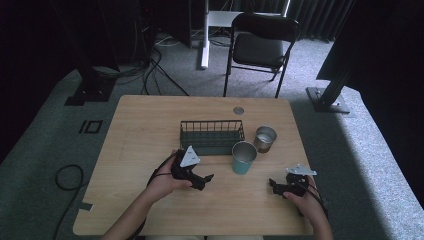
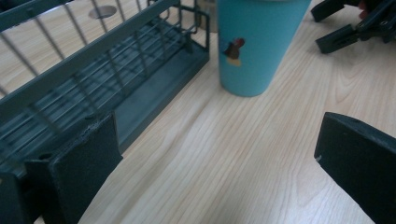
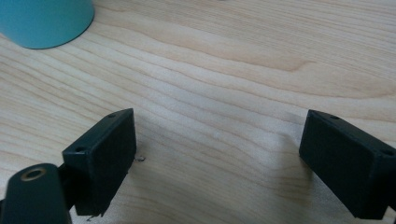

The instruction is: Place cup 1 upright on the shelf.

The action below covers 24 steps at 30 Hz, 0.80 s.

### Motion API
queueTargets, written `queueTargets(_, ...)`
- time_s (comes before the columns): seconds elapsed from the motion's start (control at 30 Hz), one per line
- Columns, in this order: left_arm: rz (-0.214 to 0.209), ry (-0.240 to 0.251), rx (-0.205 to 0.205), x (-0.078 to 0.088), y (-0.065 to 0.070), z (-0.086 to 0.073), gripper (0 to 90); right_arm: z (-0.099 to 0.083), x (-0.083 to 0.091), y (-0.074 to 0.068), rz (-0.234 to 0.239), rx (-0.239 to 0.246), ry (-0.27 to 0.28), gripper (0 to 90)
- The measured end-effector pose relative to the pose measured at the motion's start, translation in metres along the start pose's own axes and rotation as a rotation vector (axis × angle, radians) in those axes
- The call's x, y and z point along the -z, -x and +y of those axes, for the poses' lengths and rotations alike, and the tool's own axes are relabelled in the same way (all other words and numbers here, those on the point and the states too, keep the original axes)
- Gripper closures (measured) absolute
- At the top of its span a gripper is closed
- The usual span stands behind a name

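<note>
So far nothing is gripped. Nearest the person, the right gripper (image 1: pixel 278 186) rests low over the bare table (image 1: pixel 150 125), jaws spread wide with only wood grain between them. The left gripper (image 1: pixel 202 179) sits a little farther in, jaws likewise released and empty, aimed toward the teal cup (image 1: pixel 244 157), which stands upright on the table just beside the right end of the wire basket (image 1: pixel 212 135). Behind and to the right of the teal cup, a metal cup (image 1: pixel 264 138) stands upright, close to the basket's end.

Judgement: work looks to be at its start. Both cups are on the table, the basket appears empty, and no grasp has been made. Reaching, closing on a cup and moving it all remain.

View differences: the left gripper view shows a small bird print on the teal cup (image 2: pixel 254 42) and the basket's solid floor under its wires (image 2: pixel 116 79); the high view gives neither, but alone places the metal cup and a folding chair (image 1: pixel 260 45) beyond the table.
</note>
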<state>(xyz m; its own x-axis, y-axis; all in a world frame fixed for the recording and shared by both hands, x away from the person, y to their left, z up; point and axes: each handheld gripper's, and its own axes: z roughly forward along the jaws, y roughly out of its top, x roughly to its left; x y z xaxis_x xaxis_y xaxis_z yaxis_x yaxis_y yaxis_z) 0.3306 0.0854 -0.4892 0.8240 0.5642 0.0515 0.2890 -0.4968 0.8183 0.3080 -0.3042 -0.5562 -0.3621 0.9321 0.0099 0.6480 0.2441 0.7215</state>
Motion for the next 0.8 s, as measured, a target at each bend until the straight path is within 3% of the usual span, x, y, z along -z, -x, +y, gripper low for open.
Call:
queueTargets(0.2, -0.004, 0.012, -0.016, -0.011, 0.002, 0.008, 0.8, 0.000, 0.000, 0.000, 0.000, 0.001, 0.000, 10.7)
queueTargets(0.53, -0.055, 0.020, -0.033, -0.028, 0.011, 0.018, 0.8, 0.000, 0.000, 0.000, 0.000, 0.000, 0.000, 10.6)
queueTargets(0.8, -0.074, 0.029, -0.034, -0.042, 0.016, 0.026, 0.8, 0.000, 0.000, 0.000, 0.000, 0.000, 0.000, 10.7)
